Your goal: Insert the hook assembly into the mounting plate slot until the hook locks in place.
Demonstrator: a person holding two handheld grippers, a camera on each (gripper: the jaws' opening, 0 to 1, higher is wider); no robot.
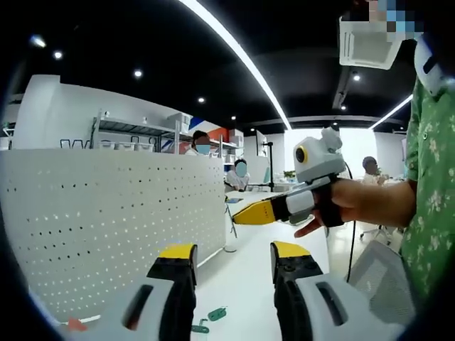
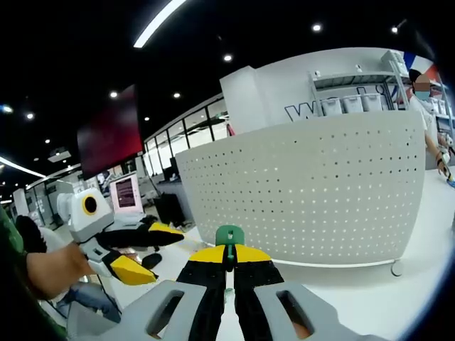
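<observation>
A small green hook [image 2: 229,236] sticks up between the yellow tips of the right gripper [image 2: 229,257]. The two jaws are squeezed tight together on it, with almost no gap. Behind it stands a big white board full of little holes [image 2: 313,192], well apart from the hook.

In the left gripper view, the left gripper [image 1: 232,250] has its jaws wide apart. Nothing is between them. They hang over a white table [image 1: 242,284]. Two more little green hook parts [image 1: 210,320] lie on the table between the jaws, low down. The white board with holes [image 1: 106,220] stands on the left side of the table.

The right gripper [image 1: 245,213] also shows in the left gripper view, held up in a person's hand [image 1: 348,202]. Its yellow tips look closed there too. The person wears a green flowery sleeve [image 1: 434,177].
</observation>
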